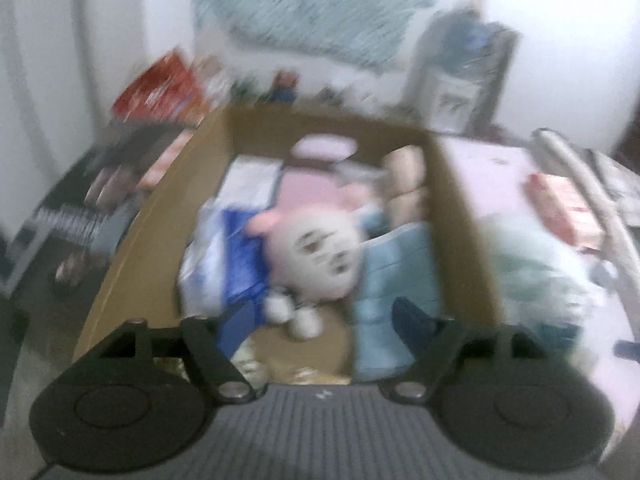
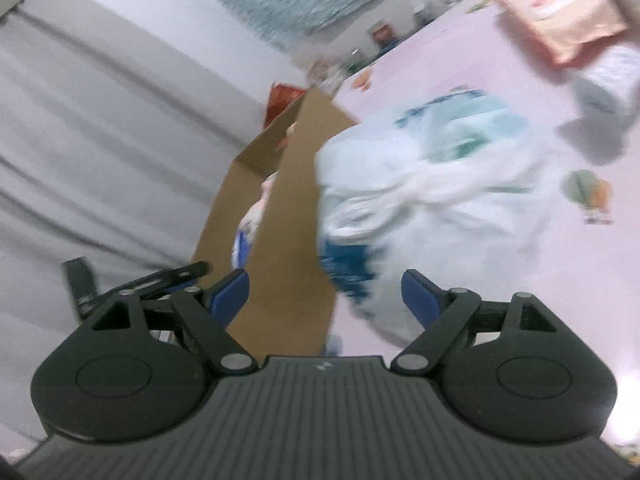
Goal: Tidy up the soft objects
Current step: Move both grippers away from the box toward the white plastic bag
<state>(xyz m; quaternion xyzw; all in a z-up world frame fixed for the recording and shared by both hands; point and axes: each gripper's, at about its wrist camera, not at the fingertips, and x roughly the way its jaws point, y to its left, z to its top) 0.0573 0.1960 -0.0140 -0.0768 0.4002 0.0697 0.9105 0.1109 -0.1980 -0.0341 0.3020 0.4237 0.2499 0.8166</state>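
A brown cardboard box [image 1: 128, 240] holds several soft things: a white plush cat with pink ears [image 1: 320, 256], a blue and white pack [image 1: 224, 264], a light blue folded cloth [image 1: 392, 280] and a beige roll [image 1: 408, 176]. My left gripper [image 1: 326, 324] is open and empty, hovering over the box's near end. In the right wrist view the box [image 2: 292, 216] stands left of a white plastic bag with green and blue print [image 2: 424, 184] on the pink surface. My right gripper [image 2: 326, 296] is open and empty, just short of the bag and the box wall. Both views are blurred.
A pink-white packet [image 2: 556, 12] and a white roll [image 2: 608, 76] lie on the pink sheet [image 2: 520, 300] beyond the bag. A red packet [image 1: 160, 88] and dark items [image 1: 100, 184] lie left of the box. A white wall [image 2: 100, 140] with a teal hanging [image 1: 316, 12] is behind.
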